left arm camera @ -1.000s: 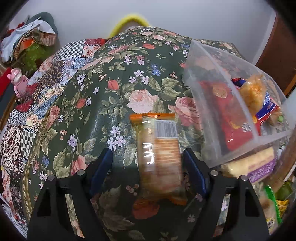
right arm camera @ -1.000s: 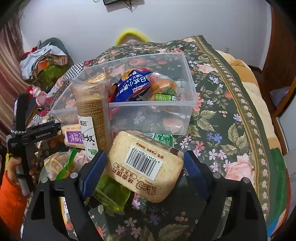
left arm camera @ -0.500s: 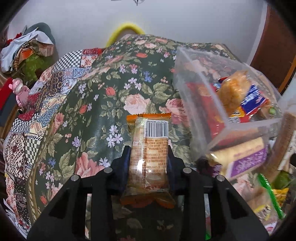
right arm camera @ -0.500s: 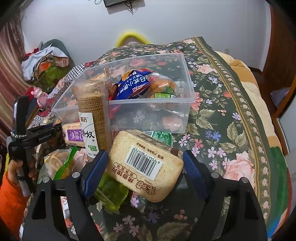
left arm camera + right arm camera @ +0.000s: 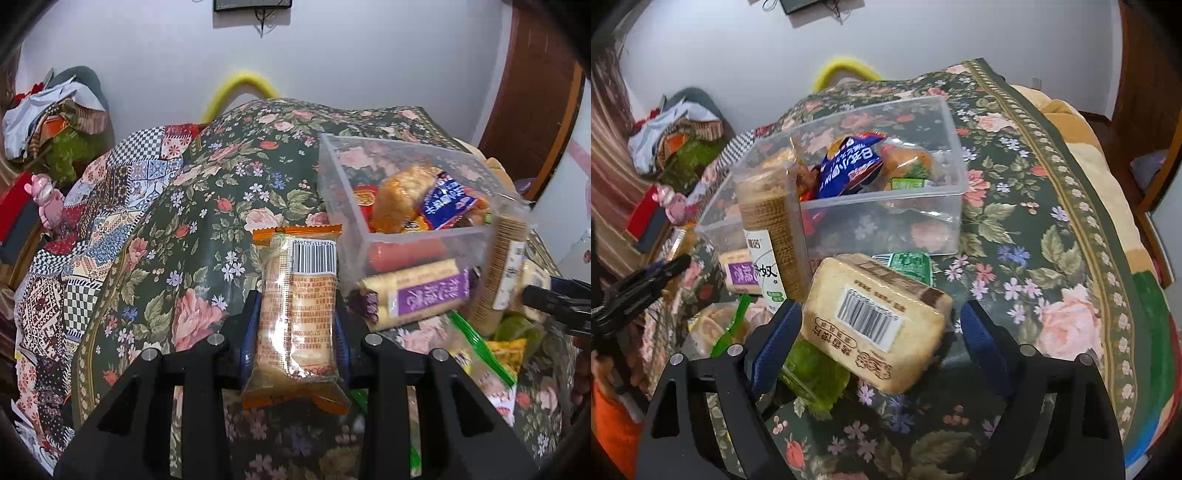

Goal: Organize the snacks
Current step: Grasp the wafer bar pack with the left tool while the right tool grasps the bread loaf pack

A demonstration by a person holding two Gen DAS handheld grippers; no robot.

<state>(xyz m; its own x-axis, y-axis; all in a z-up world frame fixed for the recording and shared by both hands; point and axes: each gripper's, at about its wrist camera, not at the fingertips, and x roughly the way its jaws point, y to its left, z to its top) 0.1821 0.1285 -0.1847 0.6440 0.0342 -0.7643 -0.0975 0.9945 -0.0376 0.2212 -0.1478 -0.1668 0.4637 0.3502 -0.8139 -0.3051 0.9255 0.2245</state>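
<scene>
My left gripper (image 5: 295, 325) is shut on an orange-edged cracker pack (image 5: 297, 314) and holds it above the floral cloth, left of the clear plastic box (image 5: 413, 236). The box (image 5: 882, 225) holds several snacks, among them a blue bag (image 5: 849, 166). My right gripper (image 5: 875, 332) is open around a tan biscuit pack with a barcode (image 5: 875, 321); its left pad is close to the pack, its right pad stands apart. A tall round-cracker sleeve (image 5: 772, 229) leans on the box's near corner. A purple-labelled roll (image 5: 417, 295) lies in front of the box.
Green snack bags (image 5: 812, 373) lie under and beside the biscuit pack. The floral cloth (image 5: 1034, 240) stretches right of the box. A pile of clothes (image 5: 55, 122) and a pink toy (image 5: 48, 203) sit at far left. A wooden door (image 5: 535, 92) stands at right.
My left gripper closed on the cracker pack and lifted it, and the view swung toward the box. My right gripper stays open around the biscuit pack and shifted slightly.
</scene>
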